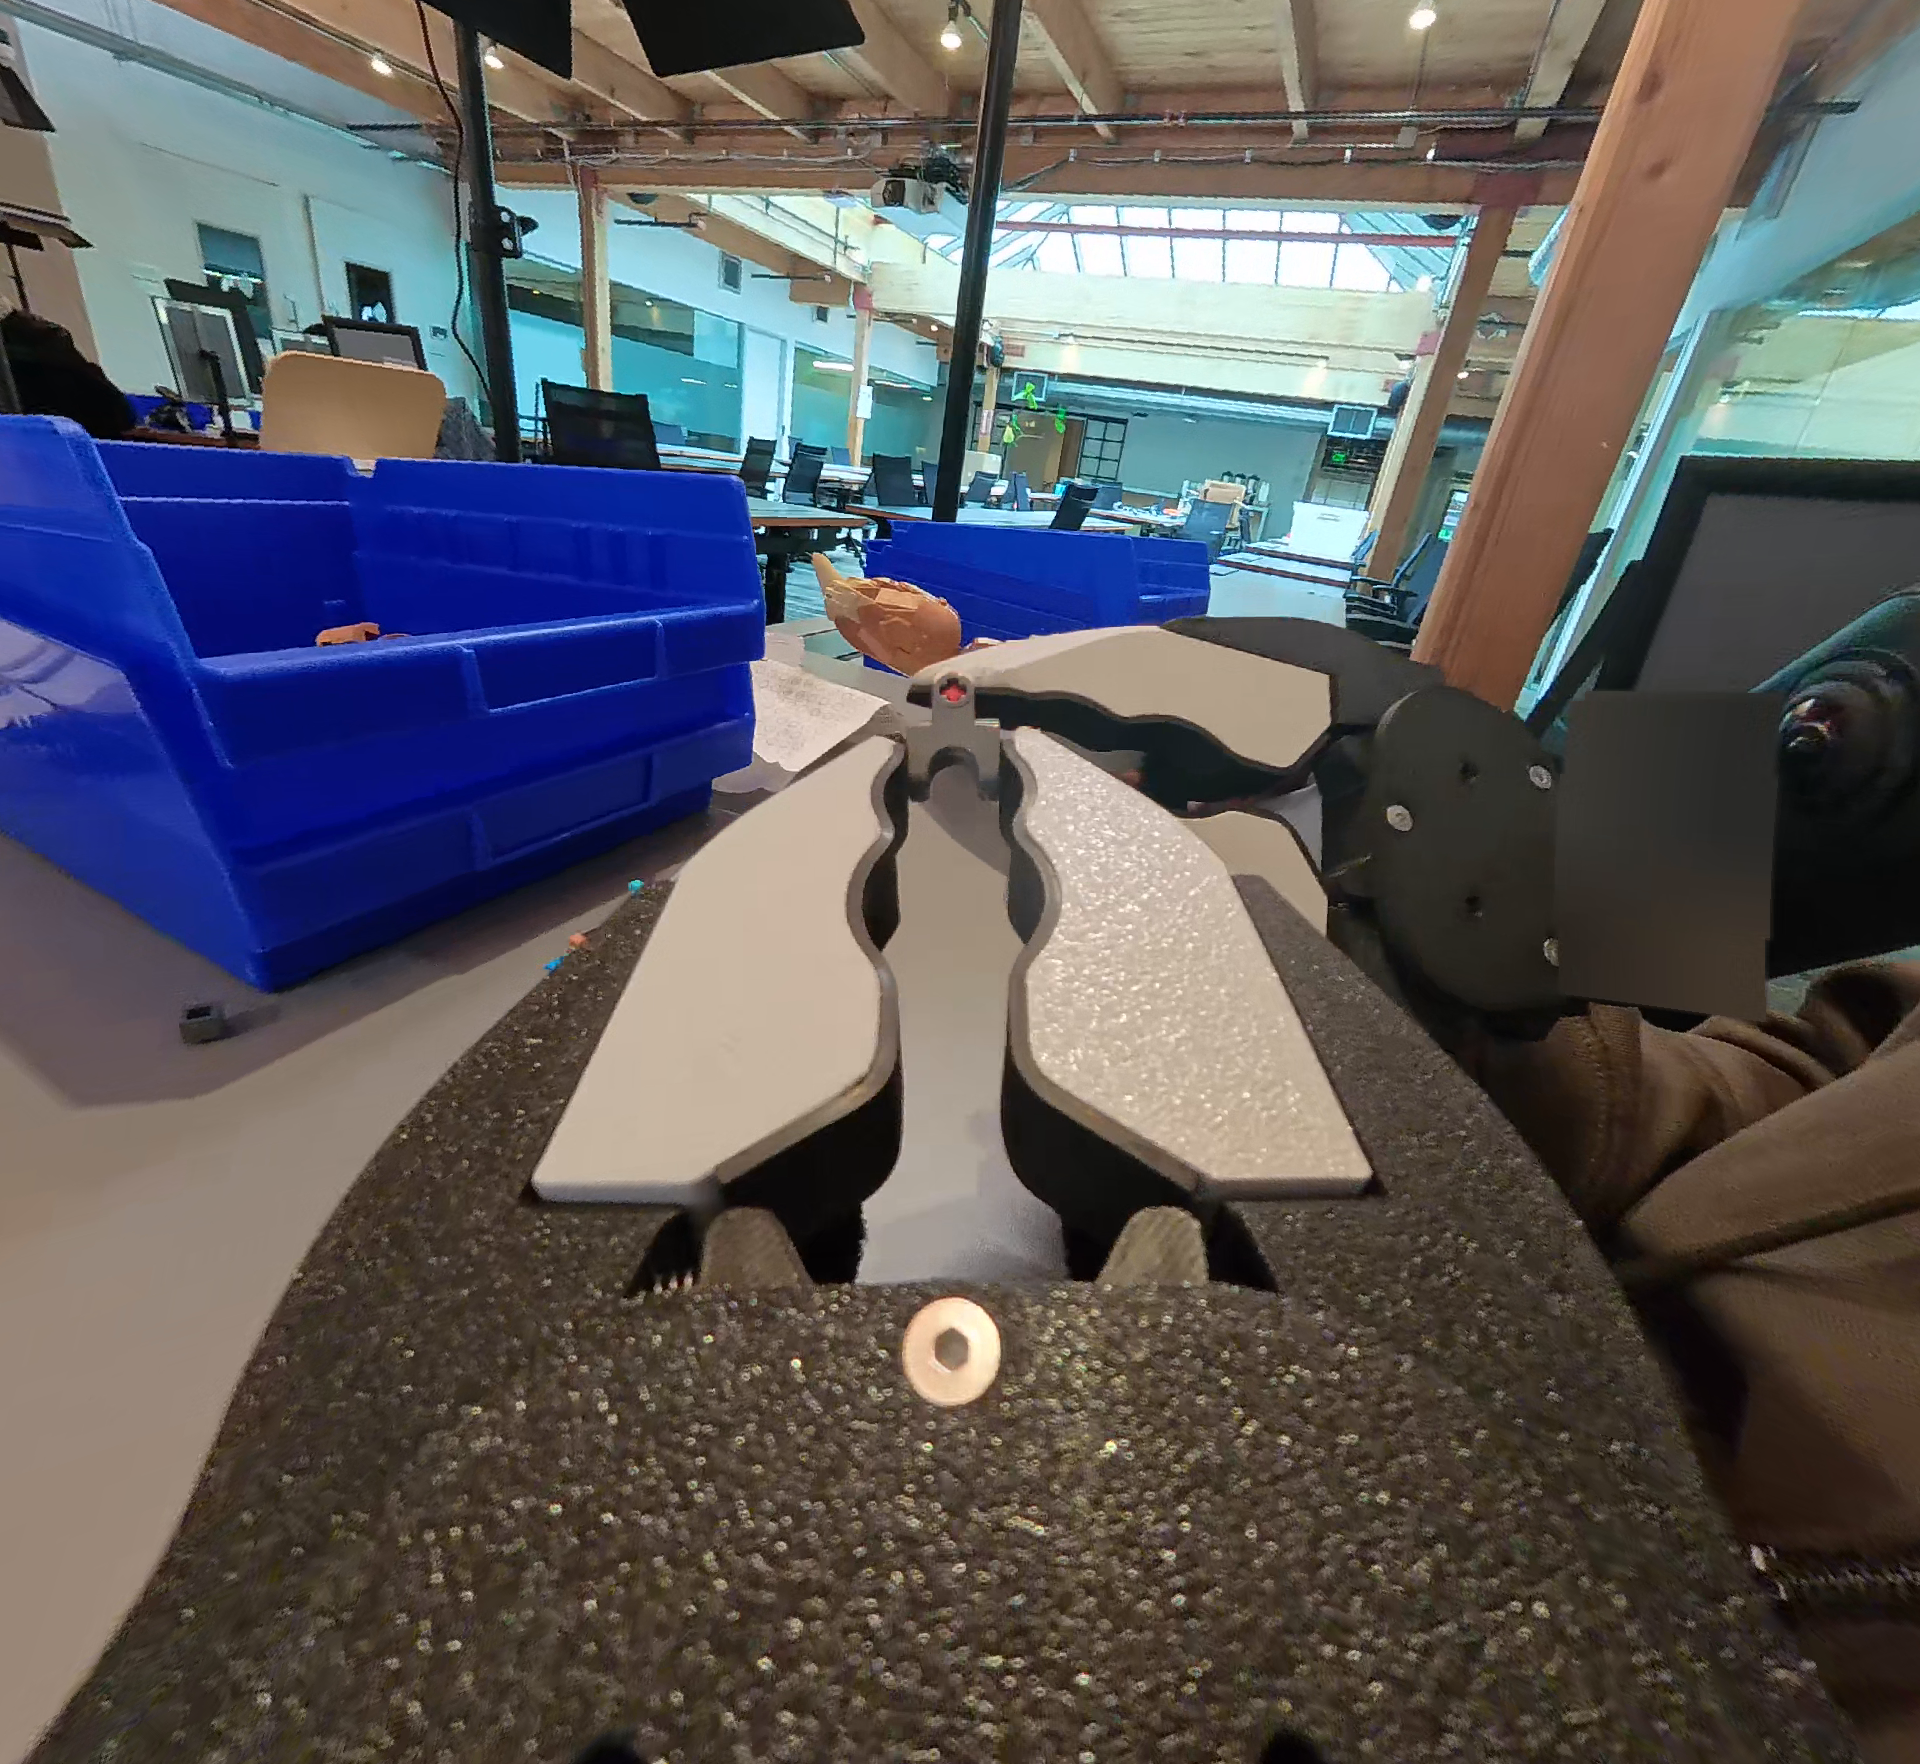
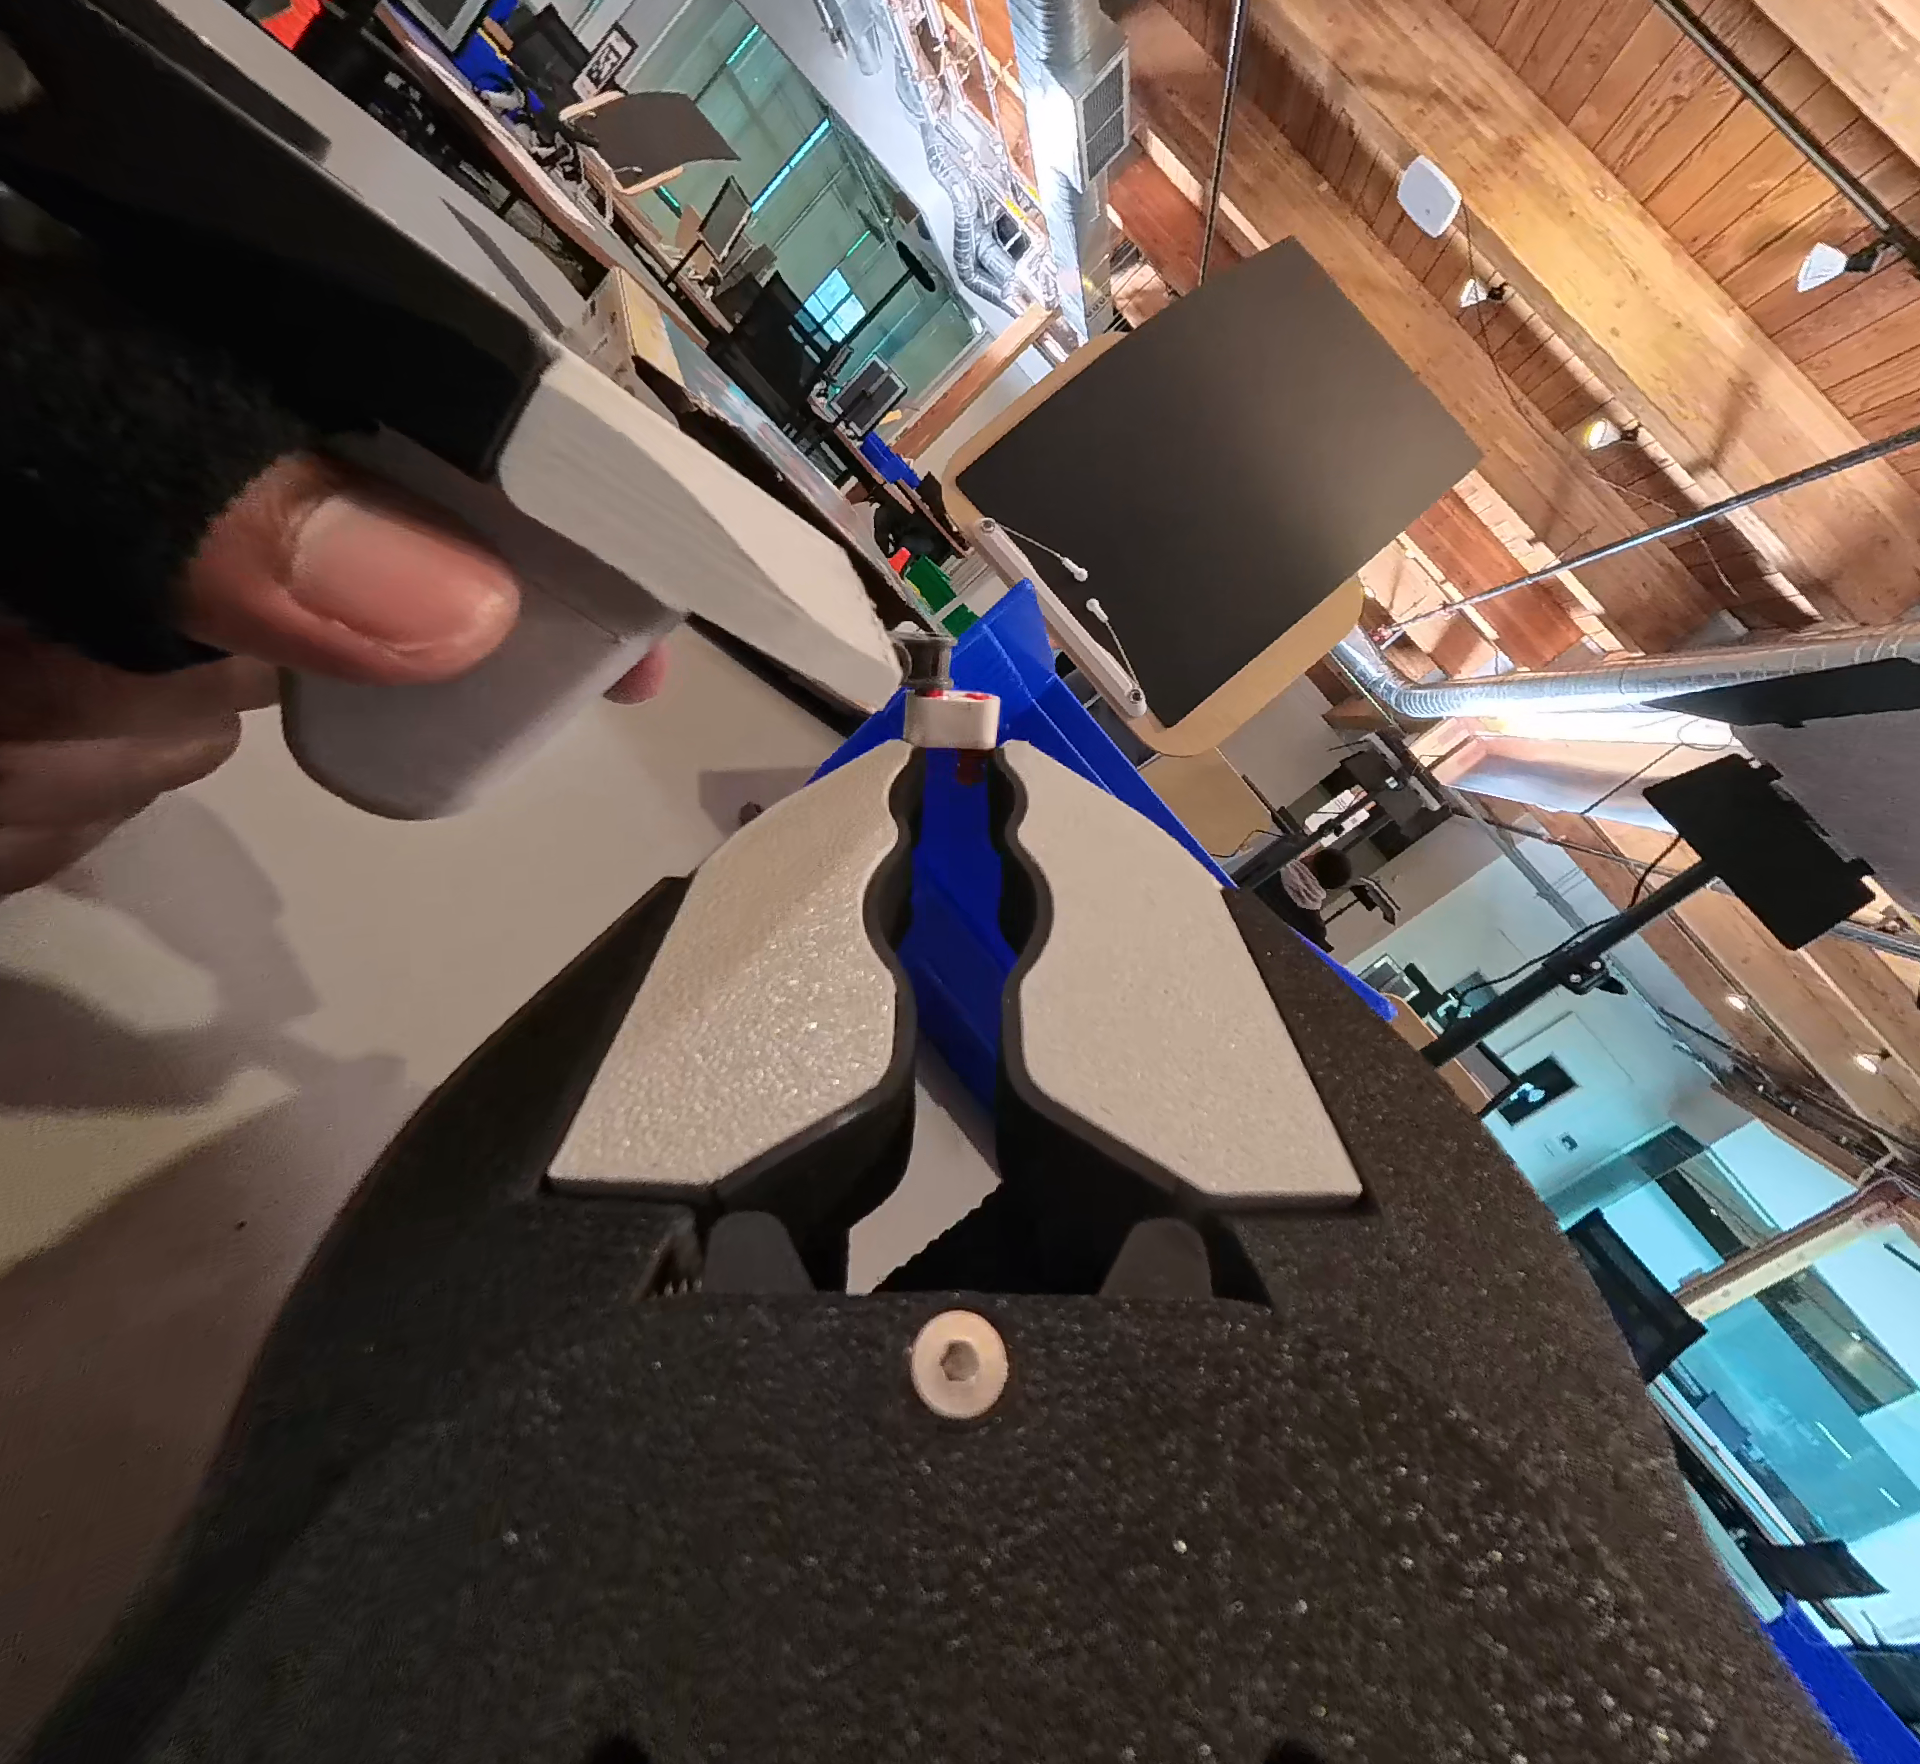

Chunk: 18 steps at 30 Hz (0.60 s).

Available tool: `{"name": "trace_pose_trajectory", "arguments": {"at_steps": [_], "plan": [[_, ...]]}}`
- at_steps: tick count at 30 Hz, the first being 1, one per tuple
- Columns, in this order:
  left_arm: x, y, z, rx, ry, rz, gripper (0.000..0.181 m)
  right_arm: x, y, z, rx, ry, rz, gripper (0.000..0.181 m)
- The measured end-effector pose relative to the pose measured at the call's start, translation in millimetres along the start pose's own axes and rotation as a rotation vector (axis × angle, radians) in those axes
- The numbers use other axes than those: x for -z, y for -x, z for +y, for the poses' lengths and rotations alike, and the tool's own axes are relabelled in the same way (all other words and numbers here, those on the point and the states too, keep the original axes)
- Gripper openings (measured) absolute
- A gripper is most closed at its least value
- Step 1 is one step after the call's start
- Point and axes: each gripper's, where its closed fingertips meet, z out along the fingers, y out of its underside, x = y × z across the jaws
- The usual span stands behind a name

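Note:
My left gripper point(image 1: 951, 764) is shut on a small grey arched part point(image 1: 951, 748) and holds it above the grey table point(image 1: 104, 1143). My right gripper point(image 1: 935, 698) reaches in from the right, and its tips meet the top of that part at a small red-dotted piece point(image 1: 951, 696). In the right wrist view my right gripper point(image 2: 951, 727) is shut on a small white part with red spots point(image 2: 951, 712). The left gripper point(image 2: 902, 667) comes in from the upper left with a dark piece point(image 2: 927, 660) touching the white part. A gloved hand point(image 2: 343, 592) holds the left gripper's trigger.
A big blue bin point(image 1: 364, 706) stands at the left, a second blue bin point(image 1: 1039, 571) farther back. A brown faceted object point(image 1: 899, 621) and a paper sheet point(image 1: 810, 722) lie behind the grippers. A small grey block point(image 1: 208, 1023) sits on the table. A wooden post point(image 1: 1662, 260) stands at right. My left and right fingertips are right by each other.

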Motion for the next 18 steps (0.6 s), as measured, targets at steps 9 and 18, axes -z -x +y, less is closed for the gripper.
{"name": "trace_pose_trajectory", "arguments": {"at_steps": [9, 18], "plan": [[3.1, 2.5, 4.2, -0.021, 0.048, 0.019, 0.016, 2.3, 2.4, 0.8, 0.019, 0.003, -0.001, 0.006], [4.4, -2.0, 5.5, -0.021, 0.060, 0.067, 0.016, 2.6, 4.0, 2.2, 0.029, 0.013, -0.010, 0.005]]}}
